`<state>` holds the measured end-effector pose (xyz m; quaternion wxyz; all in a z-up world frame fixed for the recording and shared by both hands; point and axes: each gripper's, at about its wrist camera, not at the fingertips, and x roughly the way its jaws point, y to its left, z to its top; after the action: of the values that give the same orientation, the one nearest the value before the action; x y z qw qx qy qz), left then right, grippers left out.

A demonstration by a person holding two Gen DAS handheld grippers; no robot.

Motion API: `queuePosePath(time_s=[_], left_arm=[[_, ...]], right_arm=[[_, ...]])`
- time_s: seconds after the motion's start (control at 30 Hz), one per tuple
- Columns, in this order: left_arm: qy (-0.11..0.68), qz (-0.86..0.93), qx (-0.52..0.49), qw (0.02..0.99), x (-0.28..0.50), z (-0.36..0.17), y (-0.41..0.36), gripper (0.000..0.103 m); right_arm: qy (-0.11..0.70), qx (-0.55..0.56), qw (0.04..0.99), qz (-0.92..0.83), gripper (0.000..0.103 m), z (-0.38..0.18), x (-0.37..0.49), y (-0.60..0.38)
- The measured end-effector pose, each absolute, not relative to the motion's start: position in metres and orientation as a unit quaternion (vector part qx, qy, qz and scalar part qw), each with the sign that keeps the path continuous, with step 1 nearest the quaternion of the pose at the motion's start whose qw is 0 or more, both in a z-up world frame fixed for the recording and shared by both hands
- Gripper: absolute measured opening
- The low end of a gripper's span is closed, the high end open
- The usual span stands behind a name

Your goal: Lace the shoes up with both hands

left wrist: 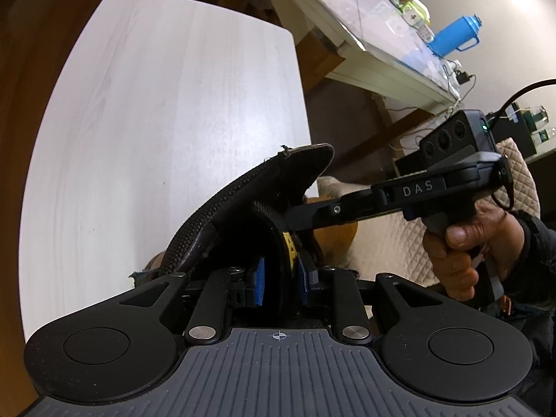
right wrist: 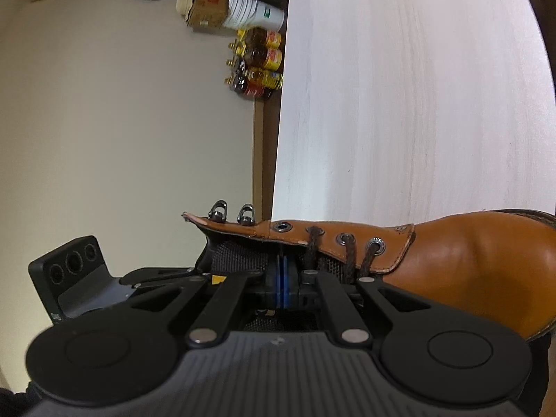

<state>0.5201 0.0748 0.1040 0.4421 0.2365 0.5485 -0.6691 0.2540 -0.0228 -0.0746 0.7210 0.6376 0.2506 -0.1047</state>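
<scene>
Boot of tan leather lies on a pale worktop; left gripper clamps its black tongue, right gripper pinched closed beside brown laces.

Boot on table, tongue between tongs

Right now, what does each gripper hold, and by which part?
Left gripper clamps the boot's padded tongue edge. Right gripper is shut; what it pinches cannot be told.

Left tool part-closed; right tool pads pressed together.
</scene>
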Motion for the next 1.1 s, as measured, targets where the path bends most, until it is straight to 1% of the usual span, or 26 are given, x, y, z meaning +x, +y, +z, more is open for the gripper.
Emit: queuePosePath(time_s=[0.23, 0.37, 0.43, 0.5, 0.6, 0.73, 0.9, 0.97, 1.0, 1.1], left_arm=[[0.552, -0.666, 0.231, 0.446, 0.521, 0.103, 0.074, 0.023], [0.551, -0.668, 0.230, 0.445, 0.519, 0.104, 0.076, 0.023], [0.552, -0.669, 0.226, 0.444, 0.519, 0.103, 0.077, 0.023], [0.553, -0.669, 0.223, 0.444, 0.520, 0.103, 0.078, 0.023], [0.552, -0.670, 0.220, 0.445, 0.520, 0.102, 0.079, 0.023], [0.552, -0.669, 0.216, 0.447, 0.521, 0.103, 0.079, 0.023], [0.553, -0.667, 0.217, 0.450, 0.520, 0.103, 0.079, 0.023], [0.553, -0.666, 0.217, 0.451, 0.520, 0.103, 0.078, 0.023], [0.552, -0.666, 0.216, 0.452, 0.520, 0.103, 0.079, 0.023], [0.547, -0.664, 0.216, 0.461, 0.518, 0.106, 0.081, 0.023]], right_arm=[[0.231, 0.602, 0.751, -0.143, 0.003, -0.069, 0.265, -0.019], [0.221, 0.606, 0.750, -0.146, 0.003, -0.070, 0.263, -0.016], [0.222, 0.611, 0.746, -0.143, 0.005, -0.070, 0.254, -0.018], [0.229, 0.608, 0.747, -0.140, 0.009, -0.067, 0.248, -0.018], [0.216, 0.611, 0.748, -0.140, 0.013, -0.061, 0.232, -0.023], [0.189, 0.642, 0.729, -0.146, 0.013, -0.071, 0.223, -0.047], [0.179, 0.710, 0.675, -0.094, 0.014, -0.103, 0.240, -0.060], [0.181, 0.731, 0.653, -0.085, 0.014, -0.114, 0.247, -0.063], [0.178, 0.740, 0.643, -0.080, 0.002, -0.119, 0.248, -0.066], [0.170, 0.732, 0.652, -0.100, 0.002, -0.117, 0.241, -0.080]])
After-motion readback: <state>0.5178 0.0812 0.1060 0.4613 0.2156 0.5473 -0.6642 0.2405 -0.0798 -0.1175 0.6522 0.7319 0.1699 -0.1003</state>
